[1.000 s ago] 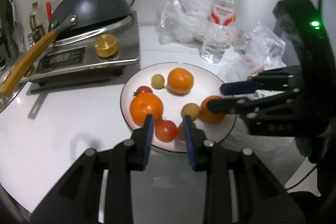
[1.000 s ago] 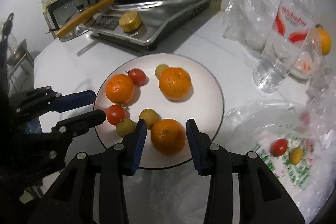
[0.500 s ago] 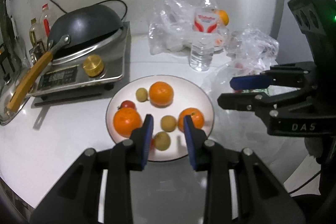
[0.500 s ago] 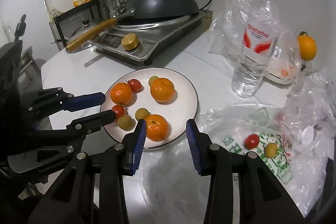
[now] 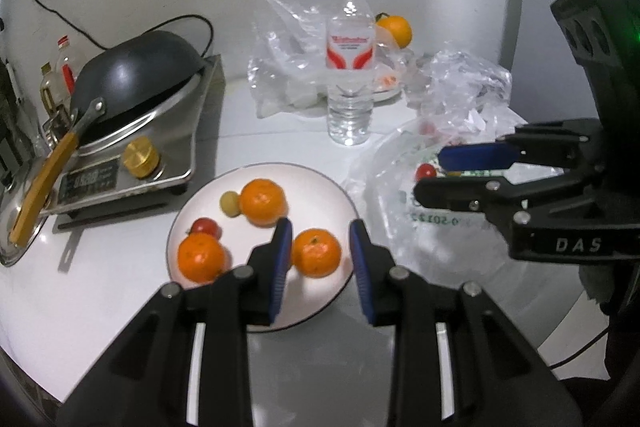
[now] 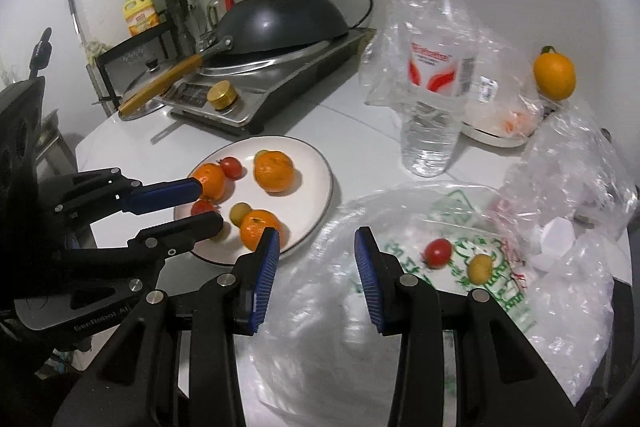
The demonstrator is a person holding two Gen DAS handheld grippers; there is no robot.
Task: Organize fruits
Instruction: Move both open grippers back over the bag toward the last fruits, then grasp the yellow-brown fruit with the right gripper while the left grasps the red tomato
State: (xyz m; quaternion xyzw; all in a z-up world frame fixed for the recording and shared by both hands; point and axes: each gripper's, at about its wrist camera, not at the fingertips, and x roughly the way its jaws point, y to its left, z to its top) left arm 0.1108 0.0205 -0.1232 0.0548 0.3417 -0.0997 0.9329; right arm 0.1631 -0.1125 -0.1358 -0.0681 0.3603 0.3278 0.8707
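Right wrist view: the right gripper point(image 6: 316, 261), its jaws wide apart and empty, has swung away from the plate point(image 6: 316, 163) and now hangs over the clear plastic bag point(image 6: 400, 307) at the right edge of the tabletop; a second ago its jaws framed the nearest orange point(image 6: 260, 229) on the plate. That orange remains on the plate's near rim, unheld. The left gripper point(image 5: 318, 253), jaws moderately open and empty, has risen back from the plate, and in the left wrist view the same orange point(image 5: 316, 253) appears between its jaw tips but well below them. Six other fruits share the plate; a red cherry tomato point(image 6: 438, 253) and a small yellow fruit point(image 6: 480, 265) lie on the bag, apart from the rest. The shift suggests these two are the next to be collected onto the plate.
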